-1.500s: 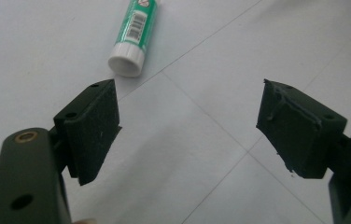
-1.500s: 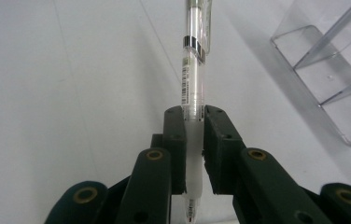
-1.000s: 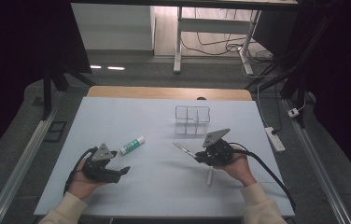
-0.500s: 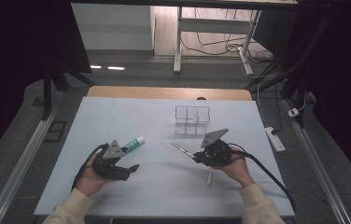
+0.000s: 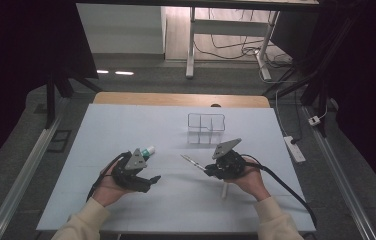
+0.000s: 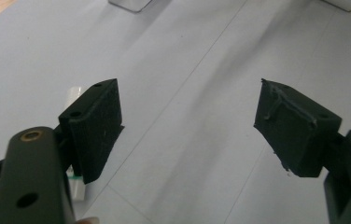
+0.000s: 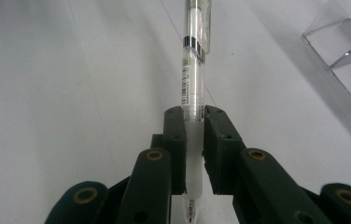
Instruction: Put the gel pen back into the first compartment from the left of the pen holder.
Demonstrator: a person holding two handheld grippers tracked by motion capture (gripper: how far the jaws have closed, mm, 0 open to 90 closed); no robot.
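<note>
Right gripper (image 5: 202, 167), in the lower centre of the high view, is clamped on a clear pen (image 5: 192, 161); in the right gripper view the two black jaws press either side of the pen's barrel (image 7: 193, 93), which runs straight up the middle of the frame with its tip pointing down between the jaws and its clip end towards the top edge. From above, the pen sticks out of the gripper towards the upper left, tilted above the white table (image 5: 126, 125). Left gripper (image 5: 151, 181) sits at lower left of the high view, held in the person's left hand (image 5: 107, 186); its jaws stand wide apart with nothing between them, though they have just been closing slightly. The left gripper view confirms bare tabletop between the two pads (image 6: 96, 126). A white tube with a green cap (image 5: 147, 150) lies on the table just above that gripper in the high view; in the left gripper view it is partly hidden behind the left-hand jaw, outside the gap. A clear compartmented organizer (image 5: 206, 128) stands on the table in the upper centre, above the pen and apart from it; its corner appears at the upper right of the right gripper view (image 7: 341, 51).
</note>
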